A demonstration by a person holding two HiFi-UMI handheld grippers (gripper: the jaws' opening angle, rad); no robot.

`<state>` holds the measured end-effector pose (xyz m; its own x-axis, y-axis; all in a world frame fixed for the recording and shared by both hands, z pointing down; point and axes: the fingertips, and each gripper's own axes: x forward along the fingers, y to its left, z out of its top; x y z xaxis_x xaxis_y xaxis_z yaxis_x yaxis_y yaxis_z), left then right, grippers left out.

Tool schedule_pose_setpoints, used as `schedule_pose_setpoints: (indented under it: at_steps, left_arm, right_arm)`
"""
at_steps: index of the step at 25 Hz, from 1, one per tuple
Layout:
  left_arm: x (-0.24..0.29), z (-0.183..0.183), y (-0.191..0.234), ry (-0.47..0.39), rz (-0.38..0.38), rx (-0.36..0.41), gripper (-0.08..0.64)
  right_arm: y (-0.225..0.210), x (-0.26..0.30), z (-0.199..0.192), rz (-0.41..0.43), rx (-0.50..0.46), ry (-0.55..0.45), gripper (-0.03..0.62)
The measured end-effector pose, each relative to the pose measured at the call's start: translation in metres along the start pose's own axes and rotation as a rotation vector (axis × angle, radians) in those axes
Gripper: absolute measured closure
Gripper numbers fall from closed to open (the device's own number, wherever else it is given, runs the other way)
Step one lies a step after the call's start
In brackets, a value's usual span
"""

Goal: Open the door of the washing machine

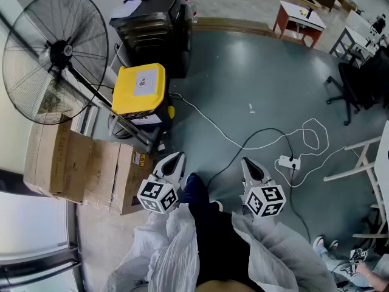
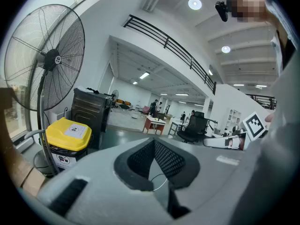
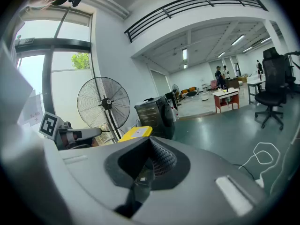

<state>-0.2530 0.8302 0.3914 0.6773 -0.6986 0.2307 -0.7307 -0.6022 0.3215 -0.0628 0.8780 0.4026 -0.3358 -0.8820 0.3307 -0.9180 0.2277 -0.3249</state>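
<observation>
Grey floor (image 1: 255, 78): fan (image 1: 55, 56), yellow bin (image 1: 138, 90) before washing machine (image 1: 155, 26); left gripper (image 1: 176, 158), right gripper (image 1: 248, 162) jaws closed, empty.

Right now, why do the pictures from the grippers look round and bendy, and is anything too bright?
Left gripper view: the wide lens bows the fan and the railing, the corners go black, and a ceiling light glares white. Right gripper view: same round bend, and the window is washed out bright. Head view: sharper, evenly lit, though the floor curves toward the edges.
</observation>
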Motion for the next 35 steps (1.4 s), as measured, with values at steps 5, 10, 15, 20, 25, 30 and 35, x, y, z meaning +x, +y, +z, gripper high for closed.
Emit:
schedule_pose_setpoints:
  at_steps: [5,10,15,20,25,30,35]
  left_arm:
    - [-0.020,-0.014,-0.009,0.018,-0.026,-0.022,0.563]
    - [-0.025,-0.016,-0.015,0.026,-0.041,-0.027,0.562]
    - [-0.023,-0.022,-0.023,0.022,-0.056,-0.045,0.488]
    - [-0.022,-0.026,-0.024,0.029,-0.051,-0.065,0.356]
    - [-0.006,-0.024,-0.018,0.046,-0.045,-0.063,0.356]
    - [0.033,-0.008,0.004,0.048,-0.045,-0.051,0.376]
    - [0.091,0.025,0.046,0.045,-0.054,-0.045,0.377]
  right_arm:
    - [0.022,-0.018,-0.016,-0.004,0.006,0.010,0.584]
    - [0.031,-0.025,-0.020,-0.006,0.018,-0.008,0.583]
    - [0.024,-0.030,-0.025,-0.023,0.032,-0.011,0.583]
    - [0.026,-0.025,-0.021,0.000,0.037,-0.022,0.583]
    - [0.019,-0.009,-0.018,0.020,0.040,0.000,0.583]
    - [0.000,0.033,-0.001,0.029,0.038,0.011,0.583]
    - [-0.021,0.099,0.031,0.031,0.039,0.015,0.583]
